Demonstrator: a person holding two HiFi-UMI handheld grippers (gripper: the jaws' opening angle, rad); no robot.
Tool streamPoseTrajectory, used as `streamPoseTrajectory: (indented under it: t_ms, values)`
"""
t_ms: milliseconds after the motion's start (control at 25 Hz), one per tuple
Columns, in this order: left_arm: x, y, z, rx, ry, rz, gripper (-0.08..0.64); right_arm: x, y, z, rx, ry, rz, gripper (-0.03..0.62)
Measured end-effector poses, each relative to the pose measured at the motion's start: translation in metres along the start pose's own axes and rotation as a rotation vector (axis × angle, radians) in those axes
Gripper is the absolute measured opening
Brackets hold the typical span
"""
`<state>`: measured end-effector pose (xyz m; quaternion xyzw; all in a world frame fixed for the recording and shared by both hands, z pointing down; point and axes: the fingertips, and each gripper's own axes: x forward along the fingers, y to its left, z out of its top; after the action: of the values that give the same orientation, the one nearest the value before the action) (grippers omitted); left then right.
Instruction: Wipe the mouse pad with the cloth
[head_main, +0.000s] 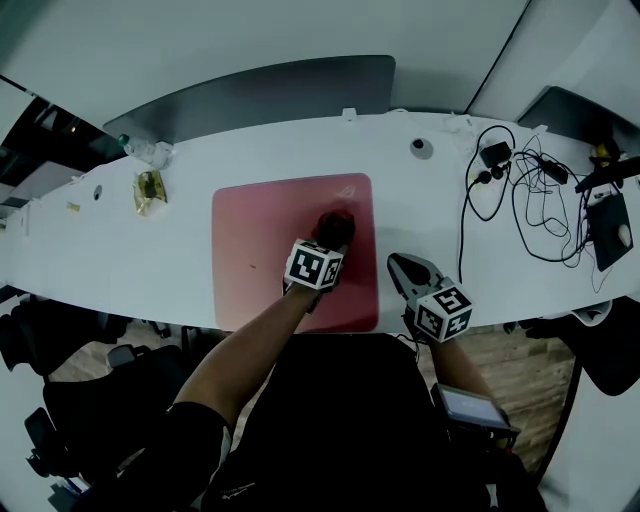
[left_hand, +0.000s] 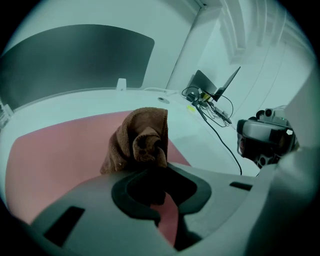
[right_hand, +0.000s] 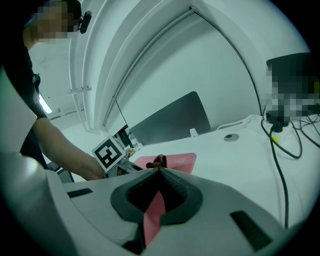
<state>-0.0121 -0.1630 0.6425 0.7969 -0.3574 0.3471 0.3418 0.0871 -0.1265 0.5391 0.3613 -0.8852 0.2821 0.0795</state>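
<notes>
Table (head_main: 120, 250): white, curved, seen from above; grey panel (head_main: 270, 90) stands along its far edge.
Mouse pad (head_main: 260, 250): large, pink-red, square-ish; lies flat at table ctr, near edge close to the table's front edge.
Cloth (head_main: 335, 224): brown, bunched into a lump; sits on the pad's right half, toward the far side. Lower folds meet the pad surface.
Left gripper (left_hand: 152, 169): jaws pinch the cloth's near end, and the rest of the cloth rises in a wad just past the tips. Reaches in over the pad from the near side, marker cube on top. Held by a bare forearm w/ a black sleeve above.
Right gripper (right_hand: 159, 170): jaws pressed together, tips meeting, nothing btwn them. Hovers just off the pad's right edge, near the table's front, pointing toward the pad. Apart from the cloth.
Cables (head_main: 525, 195): black, loosely tangled on the table's right end, well apart from the pad.
Grommet (head_main: 421, 148): small grey disc in the table, beyond the pad's far right corner.
Packet (head_main: 150, 190): small, yellowish, on the table left of the pad, not touching it.
</notes>
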Motion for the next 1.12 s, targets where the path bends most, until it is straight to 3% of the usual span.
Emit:
streamPoseTrajectory:
  t_ms: [200,480,680,920,1120]
  values:
    - [0.015,-0.019,0.005,-0.010,-0.012,-0.034,0.057,-0.007,-0.009,-0.004,0.010,-0.005,-0.014,0.026]
    - [0.032,-0.064,0.018,0.006,-0.033,-0.146,0.057,-0.023,-0.022,-0.011,0.024,-0.002,-0.036,0.026]
    - [0.031,-0.088,0.038,-0.019,-0.102,-0.232,0.057,-0.028,-0.029,-0.009,0.030,-0.008,-0.047,0.026]
    - [0.016,-0.083,0.085,-0.027,-0.200,-0.261,0.057,-0.024,-0.034,-0.008,0.042,-0.015,-0.040,0.026]
    - [0.030,-0.045,0.087,-0.161,-0.185,-0.240,0.057,-0.028,-0.037,-0.014,0.053,-0.003,-0.049,0.026]
